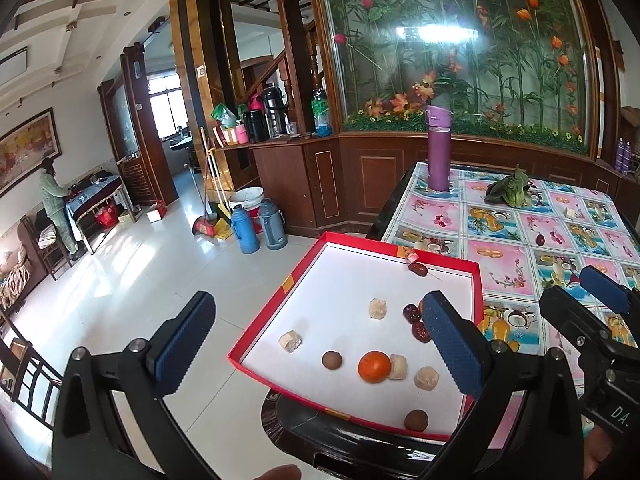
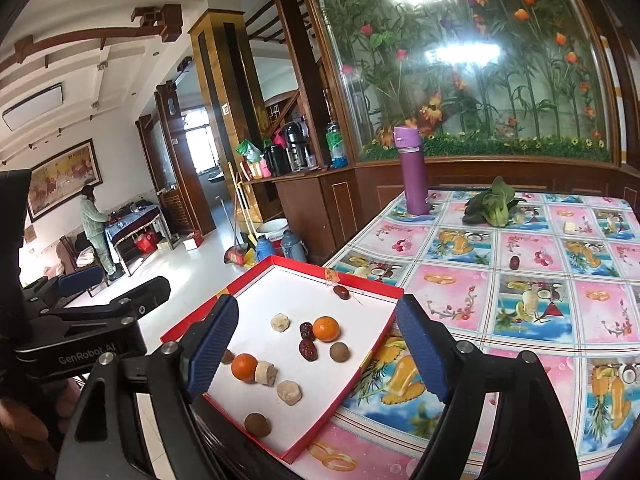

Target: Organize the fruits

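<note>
A red tray (image 1: 280, 292) with a white floor lies on the table corner and overhangs its edge. It holds two oranges (image 2: 326, 328) (image 2: 244, 367), three red dates (image 2: 308, 350), brown longans (image 2: 340, 351) and several pale lumps (image 2: 289, 392). One more date (image 2: 514, 263) lies loose on the tablecloth. My left gripper (image 1: 320, 344) hovers open over the tray's near side; its right finger hides part of one orange. My right gripper (image 2: 318, 350) is open above the tray too, with nothing held.
On the patterned tablecloth (image 2: 520, 320) stand a purple bottle (image 2: 414, 172), a bok choy (image 2: 494, 204) and a small pale cube (image 2: 568, 227). Two thermos flasks (image 1: 260, 228) and brooms stand on the floor left of the table. A person (image 1: 56, 208) stands far left.
</note>
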Tool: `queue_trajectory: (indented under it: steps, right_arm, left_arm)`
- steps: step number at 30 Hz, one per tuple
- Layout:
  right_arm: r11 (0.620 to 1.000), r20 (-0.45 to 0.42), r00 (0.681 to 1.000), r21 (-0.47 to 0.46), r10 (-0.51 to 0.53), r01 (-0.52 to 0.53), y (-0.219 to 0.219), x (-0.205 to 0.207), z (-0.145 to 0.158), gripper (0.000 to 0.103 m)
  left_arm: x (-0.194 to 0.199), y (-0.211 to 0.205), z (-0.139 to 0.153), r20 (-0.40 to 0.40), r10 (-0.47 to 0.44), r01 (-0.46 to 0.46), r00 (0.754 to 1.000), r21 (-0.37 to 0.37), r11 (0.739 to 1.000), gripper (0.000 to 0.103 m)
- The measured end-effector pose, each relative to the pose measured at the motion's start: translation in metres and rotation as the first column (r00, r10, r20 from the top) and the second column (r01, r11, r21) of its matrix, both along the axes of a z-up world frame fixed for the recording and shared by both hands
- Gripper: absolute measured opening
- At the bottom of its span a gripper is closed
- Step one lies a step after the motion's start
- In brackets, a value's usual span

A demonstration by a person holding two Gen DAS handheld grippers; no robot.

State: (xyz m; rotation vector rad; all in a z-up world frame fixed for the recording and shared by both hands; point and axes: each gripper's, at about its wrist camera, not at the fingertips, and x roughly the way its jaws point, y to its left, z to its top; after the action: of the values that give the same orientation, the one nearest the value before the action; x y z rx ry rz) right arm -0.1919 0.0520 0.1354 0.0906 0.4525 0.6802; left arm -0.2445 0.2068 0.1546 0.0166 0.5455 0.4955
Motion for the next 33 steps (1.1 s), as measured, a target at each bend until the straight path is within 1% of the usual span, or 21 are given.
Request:
queue_trajectory:
  steps: [6,9,16,19,24,29,33]
  right_arm:
    - [1.000,0.052,0.999,-0.019,-0.011,0.012,-0.002,-0.018,0.005,0.083]
    - [0.999,0.086,0.996,-0.034,-0.021,0.024,-0.002,-0.026,0.008,0.083]
    - [0.999,0.122,0.991,-0.019,-0.048,0.051,-0.006,-0.037,0.014,0.083]
    - [0.998,0.118,0.991,-0.015,-0.061,0.064,-0.008,-0.040,0.014,0.084]
    - [0.997,0.113,0.991,-0.009,-0.075,0.077,-0.011,-0.046,0.016,0.084]
    - [0.994,0.152,0.983,-0.015,-0.106,0.109,-0.016,-0.053,0.020,0.084]
    - [0.992,0.183,0.975,0.005,-0.124,0.125,-0.020,-0.053,0.023,0.084]
  left_arm:
    - [-0.013,-0.007,0.004,0.014,0.004,-0.004,1.000,0.009,1.000,0.103]
    - [-0.018,-0.009,0.005,0.018,0.000,0.000,1.000,0.002,1.000,0.103]
    - [-0.034,-0.015,0.010,0.045,-0.007,0.008,0.999,-0.008,1.000,0.103]
    - [-0.042,-0.018,0.010,0.054,-0.019,0.020,0.998,-0.020,1.000,0.103]
    - [-0.048,-0.027,0.008,0.045,-0.018,0.018,0.999,-0.006,1.000,0.103]
    - [-0.053,-0.031,0.009,0.058,-0.035,0.035,0.998,-0.004,0.999,0.103]
    - [-0.053,-0.038,0.009,0.065,-0.039,0.037,0.997,0.031,0.999,0.103]
